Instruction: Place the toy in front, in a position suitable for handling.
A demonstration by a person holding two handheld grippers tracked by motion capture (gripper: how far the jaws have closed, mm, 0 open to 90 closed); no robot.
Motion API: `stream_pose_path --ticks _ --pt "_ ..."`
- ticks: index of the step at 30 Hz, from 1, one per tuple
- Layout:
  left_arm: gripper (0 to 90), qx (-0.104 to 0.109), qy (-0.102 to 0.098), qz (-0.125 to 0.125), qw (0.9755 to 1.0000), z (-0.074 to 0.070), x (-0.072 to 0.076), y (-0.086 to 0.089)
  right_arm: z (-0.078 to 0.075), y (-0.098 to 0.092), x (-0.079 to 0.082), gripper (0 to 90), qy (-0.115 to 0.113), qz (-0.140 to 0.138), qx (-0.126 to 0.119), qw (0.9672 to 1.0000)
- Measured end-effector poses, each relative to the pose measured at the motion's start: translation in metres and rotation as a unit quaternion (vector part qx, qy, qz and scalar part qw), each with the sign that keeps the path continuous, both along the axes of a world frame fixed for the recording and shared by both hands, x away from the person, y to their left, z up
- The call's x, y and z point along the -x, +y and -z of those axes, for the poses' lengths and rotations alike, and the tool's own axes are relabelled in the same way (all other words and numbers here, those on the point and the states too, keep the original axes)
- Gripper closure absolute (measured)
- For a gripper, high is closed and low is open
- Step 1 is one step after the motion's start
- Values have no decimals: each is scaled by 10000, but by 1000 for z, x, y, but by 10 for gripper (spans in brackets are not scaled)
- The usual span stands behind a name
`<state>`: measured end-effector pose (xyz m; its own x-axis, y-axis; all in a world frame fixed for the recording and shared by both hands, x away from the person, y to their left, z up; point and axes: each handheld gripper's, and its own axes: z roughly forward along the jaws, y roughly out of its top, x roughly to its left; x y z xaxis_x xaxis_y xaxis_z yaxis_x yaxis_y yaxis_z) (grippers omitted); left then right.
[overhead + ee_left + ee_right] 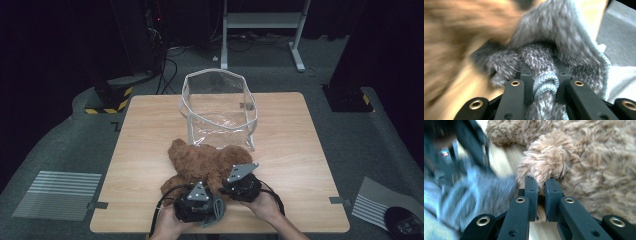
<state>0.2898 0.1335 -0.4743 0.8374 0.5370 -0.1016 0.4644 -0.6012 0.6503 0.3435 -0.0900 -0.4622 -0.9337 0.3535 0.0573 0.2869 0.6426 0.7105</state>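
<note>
both grippers are working at the near edge of the table (300,130), right in front of the person. left gripper (199,202) is pinching a grey knitted sock (544,82); in the left gripper view its jaws are pressing together on a bunched fold and the rolled cuff is bulging out between them. right gripper (245,186) is pinching a tuft of the brown teddy bear (207,162), probably a paw or foot; in the right gripper view the jaws are closing tight on a fluffy limb (549,160) with the fur puffing out above them.

the teddy bear is lying flat in the middle of the table, just in front of a clear plastic bag (220,107) that is standing open behind it, touching or nearly touching its front wall. the sock is sitting beside the held limb, close to it, so the work in hand is looking like pulling the sock onto that limb.

both things are likely handling soft and light. the sock is stretching and slumping, so holding it at the cuff is giving the best control of its opening. the bear's limb is squashing under the jaws and the fur may be slipping, so a grip well down on the stuffed part, not on loose fur, is seeming safer.
</note>
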Motion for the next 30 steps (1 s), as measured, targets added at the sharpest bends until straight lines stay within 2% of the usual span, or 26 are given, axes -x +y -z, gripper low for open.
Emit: stream_pose_path --ticks 2,3,5,6,10,13,17,19,22,25,27,30 --pt "753 -90 -107 -372 9992 -5 -3 18 2 -1 1 829 5 -6 59 10000" --pt "753 -100 -113 -564 9983 -6 -4 27 3 -2 1 829 -4 -19 80 10000" --pt "754 -286 -206 -883 9955 -7 -5 42 4 -3 1 829 9 -30 89 10000" --pt "755 -391 -232 -1001 9939 -6 -5 49 4 -3 1 828 12 -25 96 9999" --pt "756 -464 -253 -1323 9898 -3 -5 71 3 -4 1 827 -11 1 166 9999" --pt "756 -340 -326 -1506 9875 -7 -6 83 4 -4 1 825 -42 -7 205 9998" --pt "757 -232 -566 -1638 9846 -20 -5 94 3 -3 1 823 -93 9 212 9997" --pt "757 -132 -659 -1753 9822 -27 -5 101 2 -3 0 823 -116 -1 220 9997" --pt "757 -118 -729 -1931 9784 -32 -7 114 2 -3 1 822 -108 1 239 9997" --pt "757 -99 -614 -2149 9747 -26 -11 129 2 -4 1 822 -120 -5 251 9996" --pt "757 22 -464 -2280 9726 -18 -14 139 2 -4 1 822 -126 -26 266 9996" --pt "757 222 -351 -2464 9683 -11 -19 152 3 -5 4 822 -153 -68 292 9994"
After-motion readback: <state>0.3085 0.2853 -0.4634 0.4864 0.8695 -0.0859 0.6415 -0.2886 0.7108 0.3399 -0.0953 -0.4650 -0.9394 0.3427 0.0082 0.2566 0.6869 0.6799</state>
